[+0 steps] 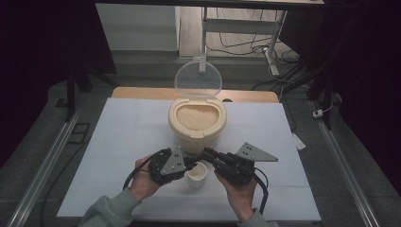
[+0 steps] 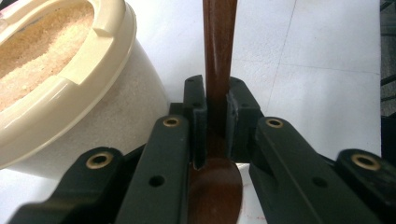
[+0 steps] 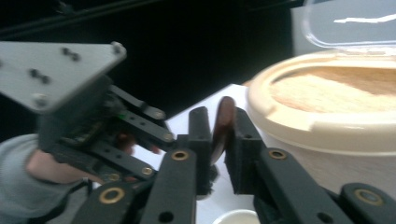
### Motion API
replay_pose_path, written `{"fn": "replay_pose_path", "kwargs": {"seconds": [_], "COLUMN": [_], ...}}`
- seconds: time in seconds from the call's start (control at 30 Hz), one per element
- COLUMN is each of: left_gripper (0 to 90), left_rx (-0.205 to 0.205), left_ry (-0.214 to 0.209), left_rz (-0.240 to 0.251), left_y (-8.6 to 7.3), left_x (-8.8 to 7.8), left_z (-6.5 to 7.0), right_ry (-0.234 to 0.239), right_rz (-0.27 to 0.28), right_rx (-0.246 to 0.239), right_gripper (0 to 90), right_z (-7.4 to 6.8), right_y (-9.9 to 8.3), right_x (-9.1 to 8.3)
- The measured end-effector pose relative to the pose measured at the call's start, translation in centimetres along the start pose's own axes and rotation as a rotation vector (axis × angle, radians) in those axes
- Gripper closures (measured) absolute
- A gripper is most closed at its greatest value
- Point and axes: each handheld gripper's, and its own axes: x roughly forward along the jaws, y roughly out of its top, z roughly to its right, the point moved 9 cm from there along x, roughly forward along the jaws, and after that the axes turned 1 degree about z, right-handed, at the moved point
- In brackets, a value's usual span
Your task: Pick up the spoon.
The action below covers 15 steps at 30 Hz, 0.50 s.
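A brown wooden spoon [image 2: 218,46] lies between my two grippers, just in front of the cream rice container [image 1: 197,120]. My left gripper [image 2: 217,100] is shut on the spoon's neck, with the bowl close under its camera and the handle running away from it. My right gripper [image 3: 219,116] is shut on the far end of the handle [image 3: 226,107], facing the left gripper [image 3: 135,126]. Both grippers, the left [image 1: 191,163] and the right [image 1: 206,152], hover above a small white cup [image 1: 196,174]. The container's clear lid [image 1: 198,79] stands open, and rice fills it.
The white table [image 1: 132,132] has free surface left and right of the container. Its wooden far edge [image 1: 142,92] lies behind the lid. Beyond it are a desk frame and cables on the floor [image 1: 274,52]. Metal rails [image 1: 42,170] run along both sides.
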Motion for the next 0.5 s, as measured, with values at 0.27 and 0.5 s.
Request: {"fn": "replay_pose_path", "kwargs": {"seconds": [0.27,0.5], "left_gripper": [71.7,40.5], "left_rx": [-0.047,-0.184], "left_ry": [-0.026,-0.011], "left_rz": [0.044,0.080], "left_y": [0.3,-1.2], "left_x": [-0.3,-1.8], "left_z": [0.1,-0.4], "right_ry": [0.030,0.029], "right_rz": [0.035,0.097], "right_rx": [-0.027,-0.016], "right_gripper": [83.4,83.5], "right_z": [-0.3,0.4], "right_y": [0.5,1.8], "right_x": [-0.3,-1.7]}}
